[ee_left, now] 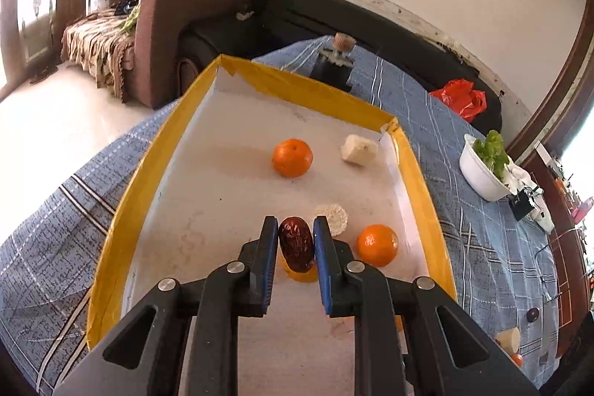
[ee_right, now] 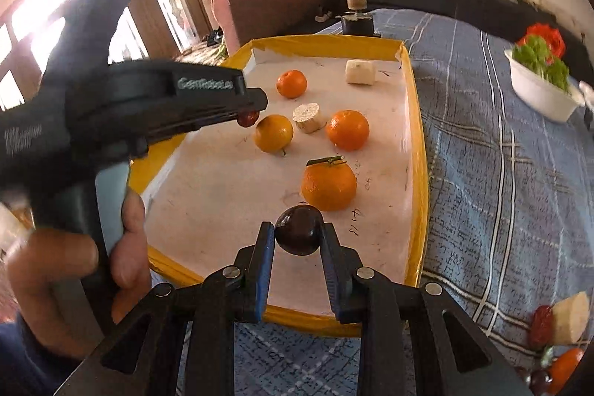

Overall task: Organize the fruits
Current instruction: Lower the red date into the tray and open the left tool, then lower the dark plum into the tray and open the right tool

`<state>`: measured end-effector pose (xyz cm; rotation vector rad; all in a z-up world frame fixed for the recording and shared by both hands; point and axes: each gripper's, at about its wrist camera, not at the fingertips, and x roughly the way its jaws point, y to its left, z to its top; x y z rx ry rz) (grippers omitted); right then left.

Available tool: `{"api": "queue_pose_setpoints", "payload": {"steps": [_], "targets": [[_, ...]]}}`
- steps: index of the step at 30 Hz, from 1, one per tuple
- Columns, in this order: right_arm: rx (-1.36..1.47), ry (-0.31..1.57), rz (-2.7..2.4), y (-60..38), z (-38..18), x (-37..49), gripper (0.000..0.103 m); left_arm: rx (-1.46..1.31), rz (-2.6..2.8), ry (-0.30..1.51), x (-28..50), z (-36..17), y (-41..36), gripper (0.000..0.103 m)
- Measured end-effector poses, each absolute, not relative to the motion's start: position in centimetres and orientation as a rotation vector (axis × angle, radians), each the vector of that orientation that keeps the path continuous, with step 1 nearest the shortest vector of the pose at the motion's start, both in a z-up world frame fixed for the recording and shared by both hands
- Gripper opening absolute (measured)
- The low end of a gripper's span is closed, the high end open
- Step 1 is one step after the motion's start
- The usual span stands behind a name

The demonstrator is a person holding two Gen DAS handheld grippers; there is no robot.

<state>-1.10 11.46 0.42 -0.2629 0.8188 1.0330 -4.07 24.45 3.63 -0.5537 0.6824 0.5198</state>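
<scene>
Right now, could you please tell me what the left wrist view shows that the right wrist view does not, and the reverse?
Only the left wrist view shows the left tool from behind, shut on a wrinkled dark red date.

Only the right wrist view shows the right tool around a round dark purple fruit, a stemmed orange tangerine, and the hand holding the left tool.

Both show the yellow-rimmed white tray and a white bowl of greens.

Oranges (ee_right: 329,186) crowding tray's (ee_right: 417,151) middle
</scene>
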Motion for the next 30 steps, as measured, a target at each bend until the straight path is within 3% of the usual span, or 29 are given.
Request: {"api": "queue_pose_setpoints", "payload": {"steps": [14, 18, 25, 30], "targets": [[-0.323, 0.793, 1.019, 11.3, 0.7, -1.5, 0.030, -0.550, 0.520, 0.694, -3.9, 3.4, 24.3, 0.020], [-0.313, 0.792, 1.018, 11.1, 0.8, -1.5, 0.031, -0.565, 0.529, 0.677, -4.1, 3.6, 24.4, 0.039], [-0.279, 0.759, 1.031, 10.2, 1.6, -2.0, 0.037, -0.574, 0.532, 0.659, -4.5, 3.8, 24.5, 0.045], [-0.198, 0.720, 0.984, 8.3, 2.8, -1.2, 0.039, -0.587, 0.530, 0.610, -5.1, 4.3, 24.4, 0.058]]}}
